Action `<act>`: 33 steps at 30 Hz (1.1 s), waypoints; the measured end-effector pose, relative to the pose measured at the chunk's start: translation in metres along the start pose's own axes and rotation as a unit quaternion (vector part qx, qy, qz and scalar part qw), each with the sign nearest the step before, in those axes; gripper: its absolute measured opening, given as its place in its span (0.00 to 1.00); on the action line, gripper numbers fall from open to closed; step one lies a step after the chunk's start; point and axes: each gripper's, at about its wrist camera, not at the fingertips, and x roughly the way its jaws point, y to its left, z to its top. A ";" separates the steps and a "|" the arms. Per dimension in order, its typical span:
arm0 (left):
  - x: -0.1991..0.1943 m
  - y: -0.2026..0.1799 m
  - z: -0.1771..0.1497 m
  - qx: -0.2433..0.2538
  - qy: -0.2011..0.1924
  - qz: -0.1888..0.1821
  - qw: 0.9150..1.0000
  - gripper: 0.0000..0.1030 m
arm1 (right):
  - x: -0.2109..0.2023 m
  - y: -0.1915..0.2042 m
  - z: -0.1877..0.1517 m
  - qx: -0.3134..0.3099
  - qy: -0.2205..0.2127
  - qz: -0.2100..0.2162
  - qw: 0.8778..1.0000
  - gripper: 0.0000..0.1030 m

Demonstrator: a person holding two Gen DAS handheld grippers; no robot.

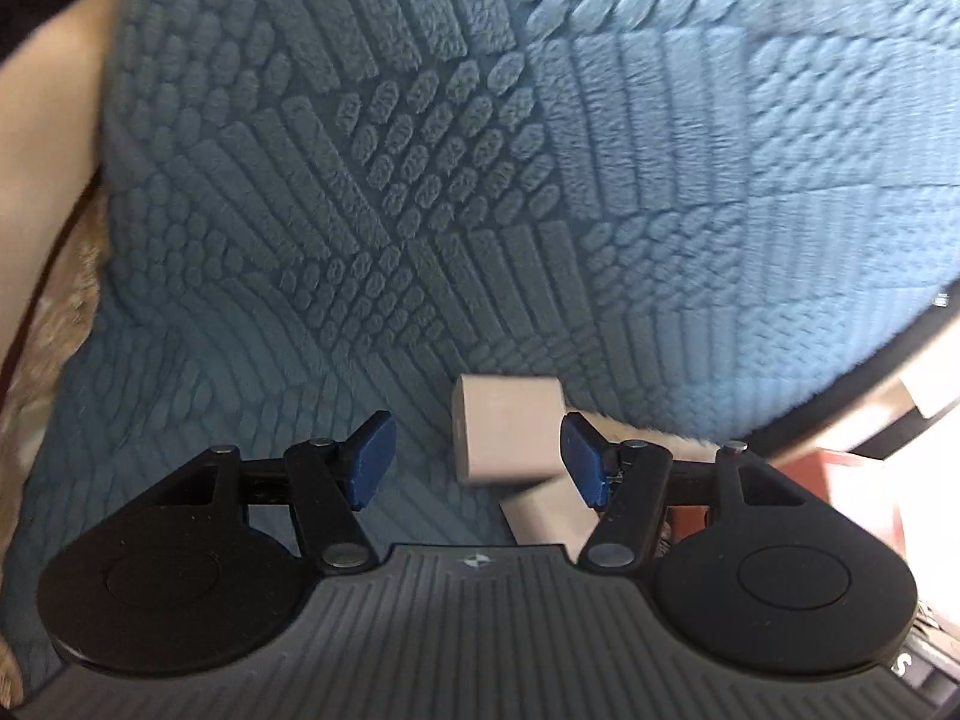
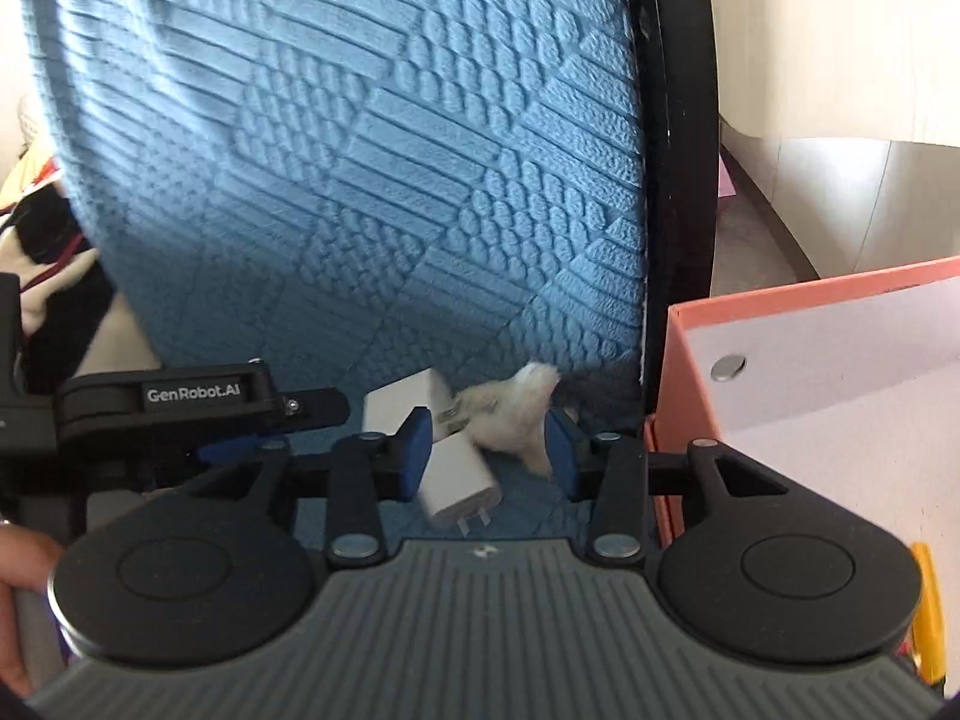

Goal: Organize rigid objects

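Fingers (image 1: 384, 459) of the left gripper (image 1: 477, 459) parted, empty, over two white chargers (image 1: 507, 429) on the blue blanket (image 1: 420, 180); right gripper (image 2: 489, 456) released too, charger at its seven o'clock, orange box (image 2: 678, 360) at three.

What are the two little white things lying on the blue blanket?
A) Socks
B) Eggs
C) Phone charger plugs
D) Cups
C: in the right wrist view, two white charger plugs lie on the blue blanket, and one clearly shows its metal prongs.
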 end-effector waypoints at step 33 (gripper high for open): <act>0.077 -0.046 -0.003 0.040 0.043 0.011 0.998 0.59 | 0.032 -0.007 0.000 -0.038 0.008 -0.030 0.999 0.18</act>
